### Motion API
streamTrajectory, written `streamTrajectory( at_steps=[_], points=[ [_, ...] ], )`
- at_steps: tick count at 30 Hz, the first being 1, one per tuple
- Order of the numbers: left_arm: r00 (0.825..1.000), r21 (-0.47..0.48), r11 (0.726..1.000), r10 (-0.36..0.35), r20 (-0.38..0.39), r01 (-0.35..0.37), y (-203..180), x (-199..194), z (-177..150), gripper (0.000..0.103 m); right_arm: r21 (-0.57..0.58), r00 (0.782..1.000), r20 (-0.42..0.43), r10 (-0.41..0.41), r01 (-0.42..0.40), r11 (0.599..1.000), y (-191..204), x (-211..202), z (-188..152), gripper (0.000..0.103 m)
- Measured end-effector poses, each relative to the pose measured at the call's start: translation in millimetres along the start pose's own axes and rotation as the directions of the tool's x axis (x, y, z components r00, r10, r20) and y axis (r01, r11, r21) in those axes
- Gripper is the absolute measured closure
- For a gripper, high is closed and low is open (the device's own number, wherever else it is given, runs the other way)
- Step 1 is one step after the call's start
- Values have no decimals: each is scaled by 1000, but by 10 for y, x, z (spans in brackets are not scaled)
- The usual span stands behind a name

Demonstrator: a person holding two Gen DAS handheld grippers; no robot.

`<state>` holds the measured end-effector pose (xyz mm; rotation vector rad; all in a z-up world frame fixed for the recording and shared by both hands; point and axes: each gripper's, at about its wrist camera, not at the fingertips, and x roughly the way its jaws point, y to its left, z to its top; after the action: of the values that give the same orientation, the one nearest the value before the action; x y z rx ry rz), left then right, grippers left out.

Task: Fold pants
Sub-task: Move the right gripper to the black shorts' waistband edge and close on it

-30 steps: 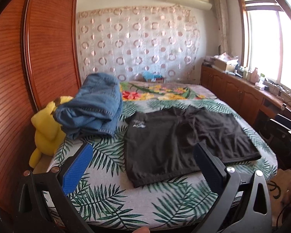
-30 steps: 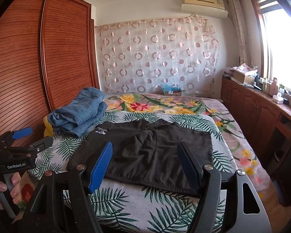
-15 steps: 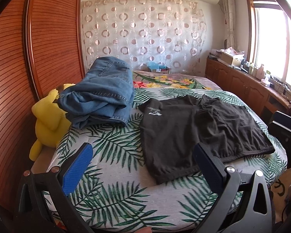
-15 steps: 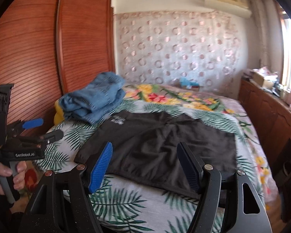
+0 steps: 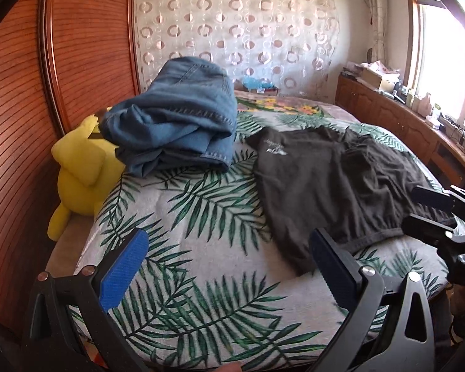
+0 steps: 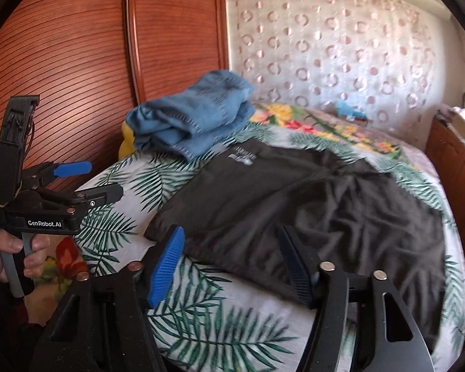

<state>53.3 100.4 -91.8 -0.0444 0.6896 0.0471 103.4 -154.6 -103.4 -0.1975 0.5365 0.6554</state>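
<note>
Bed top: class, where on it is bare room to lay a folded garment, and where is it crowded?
Free: the leaf-print bedspread at the near left, bordered by the black pants, the folded jeans and the bed's near edge. The floral strip behind the pants is also bare. Crowded: the far left corner, with the jeans and the yellow plush toy.
</note>
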Motion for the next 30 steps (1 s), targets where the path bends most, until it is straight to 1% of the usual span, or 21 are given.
streamTrajectory(
  at_steps=[2,5,12,13,14,17,19,23,30],
  points=[
    [1000,-5,1000,4,-11,-4,53,24,-21,0,-4,1000,-23,21,-21,1000,-22,85,20,52],
    [1000,-13,1000,8,-24,-8,122,51,-58,0,-6,998,-49,48,-48,999,11,181,65,60],
    [998,-28,1000,12,-58,-14,248,138,-160,0,-9,987,-117,112,-113,994,-32,302,164,63],
    [998,-28,999,14,-61,-16,262,156,-165,0,-13,984,-128,122,-125,992,-28,328,176,65],
    [998,-27,999,19,-66,-20,273,162,-180,0,-16,981,-138,134,-137,990,-31,350,187,69],
    [997,-31,999,21,-71,-23,308,174,-202,0,-23,971,-171,168,-174,984,-30,413,206,73],
    [997,-39,999,16,-76,-19,342,179,-224,0,-34,965,-187,184,-193,981,-27,457,234,75],
    [997,-41,999,13,-81,-17,358,204,-236,0,-54,960,-197,199,-213,976,-19,502,247,76],
    [996,-33,999,-1,-90,-2,345,274,-230,0,-95,961,-210,182,-205,974,-10,482,246,75]
  ],
)
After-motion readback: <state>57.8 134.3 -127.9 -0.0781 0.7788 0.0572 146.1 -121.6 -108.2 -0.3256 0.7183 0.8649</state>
